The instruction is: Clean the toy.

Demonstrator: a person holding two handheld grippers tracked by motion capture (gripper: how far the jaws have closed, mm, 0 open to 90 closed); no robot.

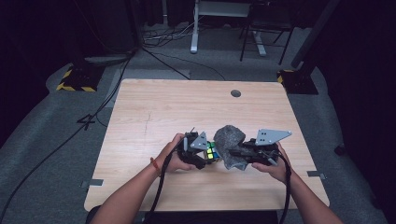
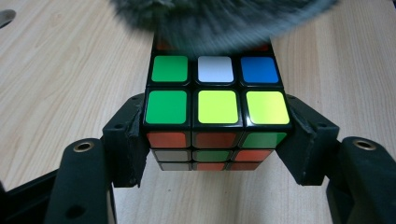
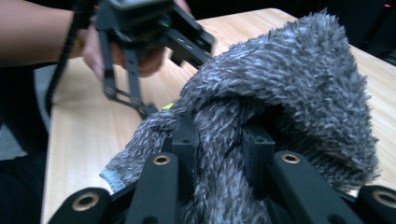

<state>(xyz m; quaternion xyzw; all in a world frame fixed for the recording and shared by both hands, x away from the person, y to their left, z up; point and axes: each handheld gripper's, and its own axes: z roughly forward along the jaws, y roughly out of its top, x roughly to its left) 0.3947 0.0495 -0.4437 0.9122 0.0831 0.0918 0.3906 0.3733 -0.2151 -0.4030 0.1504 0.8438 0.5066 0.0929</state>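
We clamp the Rubik's cube (image 2: 216, 112) in our left gripper (image 2: 217, 140); our right gripper (image 3: 219, 149) pinches the grey fluffy cloth (image 3: 280, 84) over its far side, wiping apparently underway, unfinished.

- The left gripper (image 1: 207, 154) points right, its jaws clamped against two opposite sides of the cube (image 2: 217, 109).
- The right gripper (image 1: 232, 151) points left, its jaws pinched shut on a bunch of grey cloth (image 3: 280, 88) between the pads.
- Both forearms reach in from below.
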